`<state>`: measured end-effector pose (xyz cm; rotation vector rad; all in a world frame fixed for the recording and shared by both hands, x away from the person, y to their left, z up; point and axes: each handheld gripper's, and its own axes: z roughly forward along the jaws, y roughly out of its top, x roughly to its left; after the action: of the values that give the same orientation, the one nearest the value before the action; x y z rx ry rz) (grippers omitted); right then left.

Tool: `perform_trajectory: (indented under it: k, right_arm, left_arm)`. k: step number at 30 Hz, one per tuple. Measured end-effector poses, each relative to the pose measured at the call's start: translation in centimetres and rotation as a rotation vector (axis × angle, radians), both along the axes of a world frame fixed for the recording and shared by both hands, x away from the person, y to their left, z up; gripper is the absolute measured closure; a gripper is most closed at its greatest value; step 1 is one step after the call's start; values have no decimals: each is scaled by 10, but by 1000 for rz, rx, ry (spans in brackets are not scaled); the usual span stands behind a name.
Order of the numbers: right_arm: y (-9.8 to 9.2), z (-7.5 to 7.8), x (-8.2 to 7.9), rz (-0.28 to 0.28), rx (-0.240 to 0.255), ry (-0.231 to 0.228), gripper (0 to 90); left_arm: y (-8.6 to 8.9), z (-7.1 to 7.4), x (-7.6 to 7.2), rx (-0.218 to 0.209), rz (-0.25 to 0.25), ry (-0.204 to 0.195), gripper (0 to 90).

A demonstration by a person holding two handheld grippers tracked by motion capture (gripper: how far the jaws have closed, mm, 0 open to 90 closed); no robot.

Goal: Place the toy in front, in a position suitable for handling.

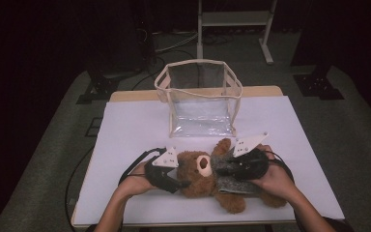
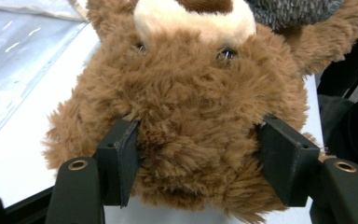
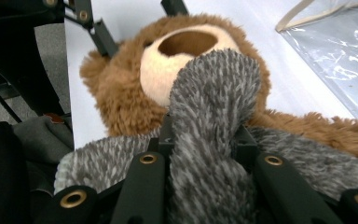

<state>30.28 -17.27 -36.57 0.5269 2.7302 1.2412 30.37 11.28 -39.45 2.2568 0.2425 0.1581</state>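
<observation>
A brown teddy bear (image 1: pixel 196 180) lies on its back on the white table (image 1: pixel 125 140), head toward the left. It wears a grey fluffy scarf (image 1: pixel 228 184) around the neck. My left gripper (image 1: pixel 183 183) is shut on the bear's head (image 2: pixel 191 93); both black pads (image 2: pixel 119 161) press into the fur on either side. My right gripper (image 1: pixel 223 166) is shut on a bunched fold of the grey scarf (image 3: pixel 214 93), which rises between its jaws just below the bear's cream muzzle (image 3: pixel 168 65).
A clear plastic bag (image 1: pixel 200 96) with cream trim stands open and upright at the back middle of the table, just beyond the bear. Cables trail from both grippers. The table's front edge runs close under the forearms.
</observation>
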Motion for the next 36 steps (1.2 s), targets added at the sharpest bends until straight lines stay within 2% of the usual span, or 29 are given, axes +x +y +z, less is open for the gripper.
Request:
perform_trajectory:
  k: [3, 5, 8, 11, 15, 18, 20, 23, 26, 29, 32, 36]
  right_arm:
    - [-4, 6, 0, -6, 17, 5, 720]
    - [-3, 13, 0, 1, 46, 2, 720]
    - [5, 22, 1, 21, 72, -7, 719]
    - [20, 27, 1, 55, 89, -20, 716]
    - [29, 21, 4, 70, 53, -31, 717]
    - [22, 17, 3, 66, 68, -29, 718]
    - [17, 16, 1, 60, 71, -30, 718]
    - [10, 15, -2, 51, 75, -31, 718]
    - [6, 14, -5, 26, 29, -52, 717]
    - [0, 11, -4, 20, 50, -20, 717]
    - [-3, 12, -4, 14, 54, -14, 717]
    - [-2, 16, -6, 16, 35, -33, 714]
  left_arm:
    - [-8, -1, 0, 0, -12, -7, 353]
    - [-14, -1, -1, -2, -18, -14, 353]
    - [-21, -2, -1, -7, -16, -20, 352]
    - [-26, -6, -1, -45, 3, -14, 349]
    - [-27, -8, 0, -52, 4, -9, 343]
    - [-23, -7, 0, -50, -3, -8, 313]
    - [-20, -5, 1, -33, -8, -18, 308]
    - [-14, -6, 1, -16, 0, -11, 306]
    - [-11, -7, 2, -22, 9, -1, 329]
    - [-16, -9, 2, -23, -3, -6, 363]
    - [-22, -10, 1, -15, -12, -19, 366]
    - [-27, -12, 0, -23, -13, -21, 371]
